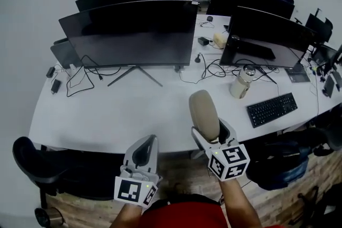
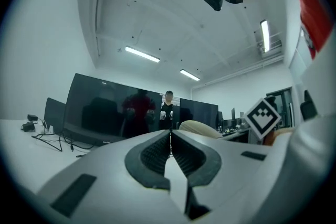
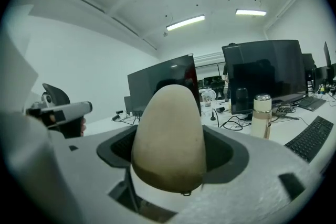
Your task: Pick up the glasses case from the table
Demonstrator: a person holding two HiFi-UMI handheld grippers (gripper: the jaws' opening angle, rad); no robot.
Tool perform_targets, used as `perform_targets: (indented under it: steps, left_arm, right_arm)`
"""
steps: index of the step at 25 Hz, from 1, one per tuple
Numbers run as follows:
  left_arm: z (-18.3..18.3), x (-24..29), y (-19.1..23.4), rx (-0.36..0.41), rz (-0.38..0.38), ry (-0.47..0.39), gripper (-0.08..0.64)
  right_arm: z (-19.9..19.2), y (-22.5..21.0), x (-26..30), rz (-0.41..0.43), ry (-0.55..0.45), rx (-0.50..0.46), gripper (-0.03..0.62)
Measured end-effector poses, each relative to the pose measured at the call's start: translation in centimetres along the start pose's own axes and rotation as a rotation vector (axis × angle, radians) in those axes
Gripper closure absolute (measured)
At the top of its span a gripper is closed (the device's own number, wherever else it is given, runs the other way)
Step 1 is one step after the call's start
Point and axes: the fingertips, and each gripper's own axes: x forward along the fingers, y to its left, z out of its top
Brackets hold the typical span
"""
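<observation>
**Item: case** (image 1: 204, 114). Beige, egg-shaped, closed, with a matt and slightly mottled skin. It sits lower centre in the head view, over the near edge of the bench (image 1: 107, 115) and held up off it. In the right gripper view it fills the middle of the frame, its rounded end pointing away towards the monitors.

**Holder: right gripper** (image 1: 212, 133). The jaws stand wide, with a pad pressed on each long flank of the case near its rear end. Most of the length juts forward, unsupported.

**Left gripper** (image 1: 143, 153). Lower left of centre in the head view. The jaws are together with nothing between them, and it plays no part in the hold.

**Handling, as judged:**
- It is probably a rigid shell, so it should take a firm squeeze without caving in.
- It looks light, even if glasses are inside.
- The matt cover ought to give the pads fair friction, but the curved sides could let it squirm or tip nose-down, since it is gripped well behind its middle.
- The best hold would be across the narrow width at mid-length, off the hinge and seam line so the lid does not pop.

**Also on the bench:** bottle (image 1: 241, 83) and keyboard (image 1: 271, 108), to the right and well apart from the case.
</observation>
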Motion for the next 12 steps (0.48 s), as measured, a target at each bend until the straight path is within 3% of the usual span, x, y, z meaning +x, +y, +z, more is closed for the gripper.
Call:
perform_targets:
  steps: [12]
  left_arm:
    - [1.6, 0.5, -1.3, 0.010, -0.040, -0.034, 0.549]
  right_arm:
    - [3.3, 3.0, -4.2, 0.026, -0.083, -0.061, 0.224]
